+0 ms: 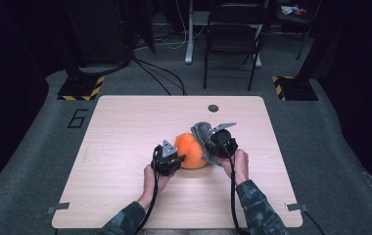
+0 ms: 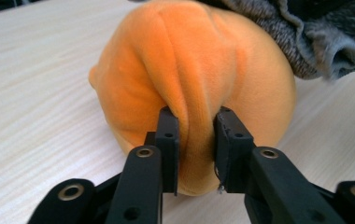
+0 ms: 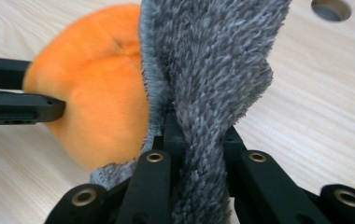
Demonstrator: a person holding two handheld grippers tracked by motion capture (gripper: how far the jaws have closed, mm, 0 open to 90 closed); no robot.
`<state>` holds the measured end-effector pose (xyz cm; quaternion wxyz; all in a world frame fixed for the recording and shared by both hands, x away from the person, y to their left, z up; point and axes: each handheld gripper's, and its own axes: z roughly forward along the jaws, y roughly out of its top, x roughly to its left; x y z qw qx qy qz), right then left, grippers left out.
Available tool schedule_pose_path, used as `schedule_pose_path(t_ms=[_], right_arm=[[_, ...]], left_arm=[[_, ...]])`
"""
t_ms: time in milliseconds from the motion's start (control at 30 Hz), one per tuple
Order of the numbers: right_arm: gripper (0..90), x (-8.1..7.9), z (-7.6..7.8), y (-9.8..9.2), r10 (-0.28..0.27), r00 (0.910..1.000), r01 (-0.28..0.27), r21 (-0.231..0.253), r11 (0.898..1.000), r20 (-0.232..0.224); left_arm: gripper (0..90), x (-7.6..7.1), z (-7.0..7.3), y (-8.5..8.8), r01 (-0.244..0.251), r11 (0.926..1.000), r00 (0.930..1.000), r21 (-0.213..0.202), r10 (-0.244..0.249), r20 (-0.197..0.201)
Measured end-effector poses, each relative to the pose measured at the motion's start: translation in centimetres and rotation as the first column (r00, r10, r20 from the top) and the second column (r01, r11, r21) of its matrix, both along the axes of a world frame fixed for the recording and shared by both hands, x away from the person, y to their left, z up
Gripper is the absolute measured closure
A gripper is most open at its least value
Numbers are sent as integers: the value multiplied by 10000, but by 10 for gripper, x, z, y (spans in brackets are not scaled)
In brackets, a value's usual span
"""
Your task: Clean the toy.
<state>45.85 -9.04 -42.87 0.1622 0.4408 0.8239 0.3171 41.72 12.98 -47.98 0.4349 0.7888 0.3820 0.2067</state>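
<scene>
A round orange plush [image 1: 192,149] lies near the middle of the light wooden table [image 1: 125,127], and a grey fuzzy cloth [image 1: 201,131] wraps its right side. My left gripper [image 1: 178,159] comes in from the plush's left. In the left gripper view, my left gripper [image 2: 196,116] is shut on a raised fold of the orange plush [image 2: 189,70], with the grey cloth [image 2: 306,42] behind it. My right gripper [image 3: 199,126] is shut on a twisted flap of the grey cloth [image 3: 213,56]. The orange plush [image 3: 101,102] bulges to its left, and the left gripper [image 3: 49,100] presses into its far side.
A round cable hole [image 1: 213,108] sits near the table's far edge. A dark chair [image 1: 233,34] and stand bases with yellow-black tape [image 1: 81,88] stand on the floor beyond. Bare tabletop stretches to the left and in front of the hands.
</scene>
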Motion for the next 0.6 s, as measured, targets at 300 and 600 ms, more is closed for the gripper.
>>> schedule_pose_path(t_ms=[300, 600], right_arm=[[795, -18, 38, 9, 469, 9949, -512, 466, 9976, 894], [795, -32, 39, 35, 1274, 9842, -1277, -56, 9918, 1228]], left_arm=[[782, -5, 18, 1, -394, 9937, 9992, -1049, 397, 2], [779, -12, 21, -4, -172, 9942, 9998, -1058, 163, -97]])
